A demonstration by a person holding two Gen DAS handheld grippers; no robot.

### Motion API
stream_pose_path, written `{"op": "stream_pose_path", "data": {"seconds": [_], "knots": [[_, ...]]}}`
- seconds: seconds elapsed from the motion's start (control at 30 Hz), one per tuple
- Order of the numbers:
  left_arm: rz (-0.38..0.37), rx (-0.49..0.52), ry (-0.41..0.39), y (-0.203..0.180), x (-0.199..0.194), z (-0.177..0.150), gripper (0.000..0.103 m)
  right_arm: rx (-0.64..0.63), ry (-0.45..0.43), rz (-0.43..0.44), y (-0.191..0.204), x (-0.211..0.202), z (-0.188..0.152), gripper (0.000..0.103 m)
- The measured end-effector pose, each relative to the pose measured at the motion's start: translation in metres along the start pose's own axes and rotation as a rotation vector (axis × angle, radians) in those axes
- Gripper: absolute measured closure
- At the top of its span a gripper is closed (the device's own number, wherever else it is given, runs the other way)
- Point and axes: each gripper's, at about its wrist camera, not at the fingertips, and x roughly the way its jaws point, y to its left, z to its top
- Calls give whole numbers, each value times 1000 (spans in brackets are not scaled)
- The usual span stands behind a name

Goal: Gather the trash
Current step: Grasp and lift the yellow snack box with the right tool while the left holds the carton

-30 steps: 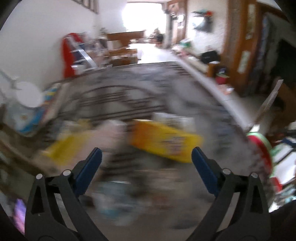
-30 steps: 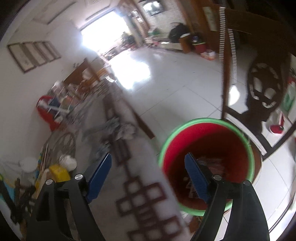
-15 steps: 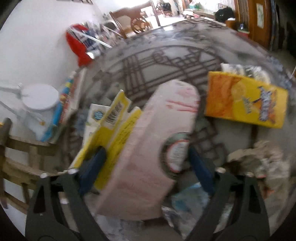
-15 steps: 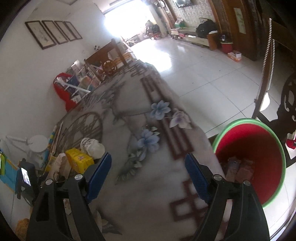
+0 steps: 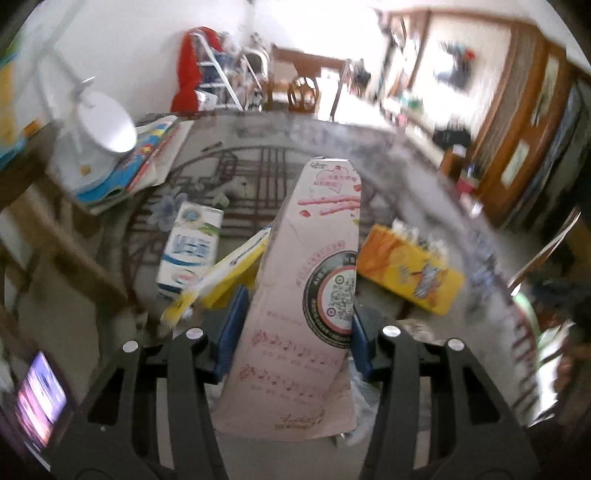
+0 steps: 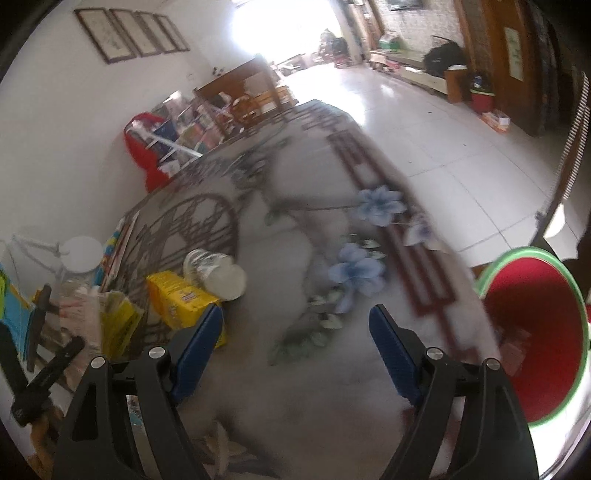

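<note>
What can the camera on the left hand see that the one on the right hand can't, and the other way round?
Only the left wrist view shows the pink carton up close, between the left gripper as its fingers close on it, and a blue and white milk carton behind.

Only the right wrist view shows the inside of the red bin, the framed pictures on the wall, and the right gripper, open and empty.

Both show the patterned tablecloth and the orange box.

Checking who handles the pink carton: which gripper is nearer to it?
Left. The left gripper has the pink carton between its closing jaws. The right gripper hangs open over bare tablecloth, the carton off to its left.
</note>
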Motion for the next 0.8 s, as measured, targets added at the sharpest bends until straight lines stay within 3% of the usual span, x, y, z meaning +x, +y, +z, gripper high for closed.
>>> {"op": "stream_pose_path", "data": {"seconds": [0.1, 0.27, 0.37, 0.5, 0.8], "knots": [[-18, -95, -40, 16, -13, -13, 55, -81, 3, 10, 27, 10, -2, 24], [-68, -185, -44, 33, -9, -5, 55, -269, 24, 35, 75, 23, -15, 24], [-112, -196, -41, 32, -9, -3, 54, -402, 13, -6, 100, 31, -25, 24], [-153, -213, -48, 33, -13, -1, 54, -576, 16, -130, 129, 55, -38, 24], [-198, -276, -63, 46, -18, 1, 54, -752, 87, -247, 164, 115, -45, 25]]}}
